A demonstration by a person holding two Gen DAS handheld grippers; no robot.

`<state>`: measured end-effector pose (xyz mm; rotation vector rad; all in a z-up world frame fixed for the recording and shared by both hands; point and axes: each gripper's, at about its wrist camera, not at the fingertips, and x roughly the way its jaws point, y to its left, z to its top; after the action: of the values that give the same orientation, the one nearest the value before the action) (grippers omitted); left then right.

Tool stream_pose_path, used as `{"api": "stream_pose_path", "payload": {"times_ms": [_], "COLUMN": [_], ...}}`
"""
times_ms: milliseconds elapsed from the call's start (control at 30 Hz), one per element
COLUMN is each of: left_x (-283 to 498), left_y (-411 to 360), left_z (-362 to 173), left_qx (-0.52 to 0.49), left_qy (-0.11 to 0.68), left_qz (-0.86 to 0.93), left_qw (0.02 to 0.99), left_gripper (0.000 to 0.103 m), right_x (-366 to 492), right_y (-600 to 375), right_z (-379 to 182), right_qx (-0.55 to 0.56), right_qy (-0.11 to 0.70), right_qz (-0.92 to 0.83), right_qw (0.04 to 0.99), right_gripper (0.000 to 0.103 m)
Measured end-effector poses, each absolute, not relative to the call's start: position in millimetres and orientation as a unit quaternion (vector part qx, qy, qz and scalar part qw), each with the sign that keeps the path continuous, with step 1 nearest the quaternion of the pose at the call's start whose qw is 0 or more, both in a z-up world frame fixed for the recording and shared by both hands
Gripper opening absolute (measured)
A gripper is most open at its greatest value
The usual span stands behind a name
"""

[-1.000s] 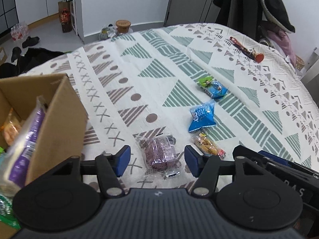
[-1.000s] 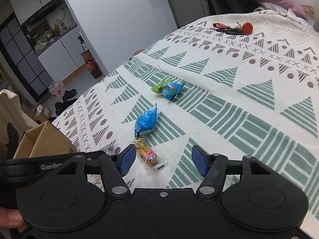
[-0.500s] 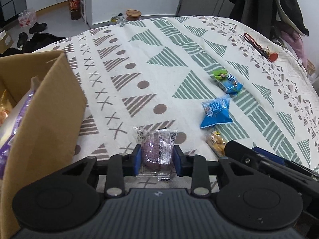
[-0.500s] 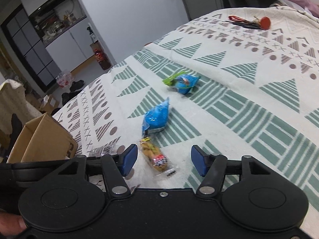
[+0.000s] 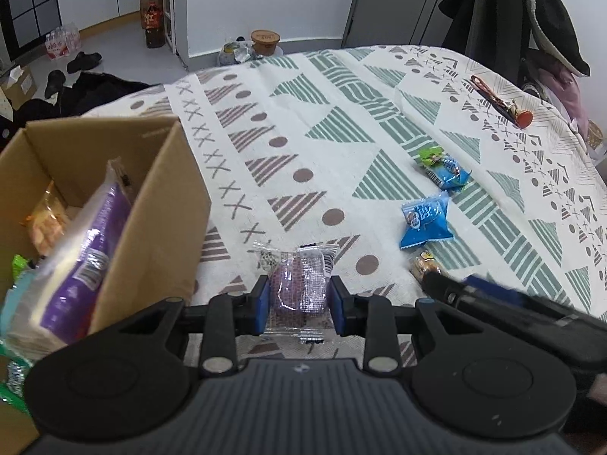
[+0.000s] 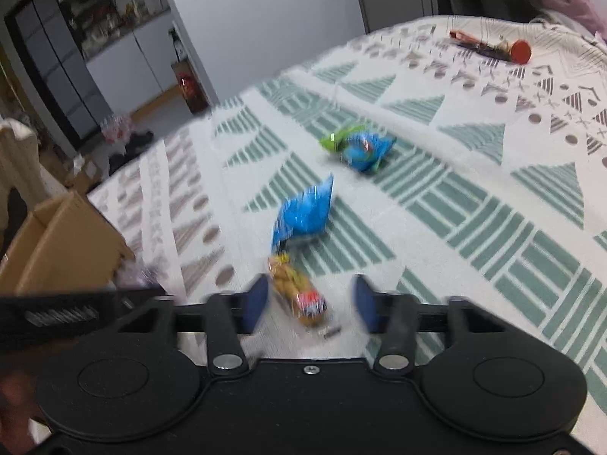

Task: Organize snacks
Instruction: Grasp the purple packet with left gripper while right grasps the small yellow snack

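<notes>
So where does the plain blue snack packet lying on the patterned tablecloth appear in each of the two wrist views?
Left wrist view: the plain blue snack packet lies right of centre, beyond the right gripper.
Right wrist view: it lies just left of centre, ahead of the open right gripper.
Shared landmark: the green-and-blue snack packet just beyond it.

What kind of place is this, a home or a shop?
Most likely a home, perhaps a small flat. A patterned tablecloth covers the table, coats hang beside it, and shoes and bottled water lie on the floor near kitchen cabinets.
</notes>
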<state>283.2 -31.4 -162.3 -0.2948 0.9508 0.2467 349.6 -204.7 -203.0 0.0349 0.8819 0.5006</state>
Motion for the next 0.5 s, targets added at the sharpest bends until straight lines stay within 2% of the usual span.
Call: {"api": "stream_pose_path", "payload": {"times_ms": [67,133,500], "left_x": [280.6,277.4,253.6], "left_y": [-31.6,-32.0,-28.7], "left_z": [-157.6,-153.5,-124.4], "left_qx": [-0.139,-0.138,-0.131], "left_qy": [0.452,0.451,0.433], "left_qz": [0.117,0.116,0.113], "left_qw": [0.873,0.874,0.885], "left_gripper": [0.031,0.031,0.031], "right_x": [345.2,341.3,312.1], "right_y": [-204.9,-206.4,-212.9], "right_z": [-201.2,-197.3,-160.2], "right_qx": [0.012,0.021,0.039], "right_qy": [0.423,0.425,0.383], "right_qz": [0.245,0.25,0.23], "right_qw": [0.872,0.87,0.894], "right_gripper": [0.022,0.017,0.017]}}
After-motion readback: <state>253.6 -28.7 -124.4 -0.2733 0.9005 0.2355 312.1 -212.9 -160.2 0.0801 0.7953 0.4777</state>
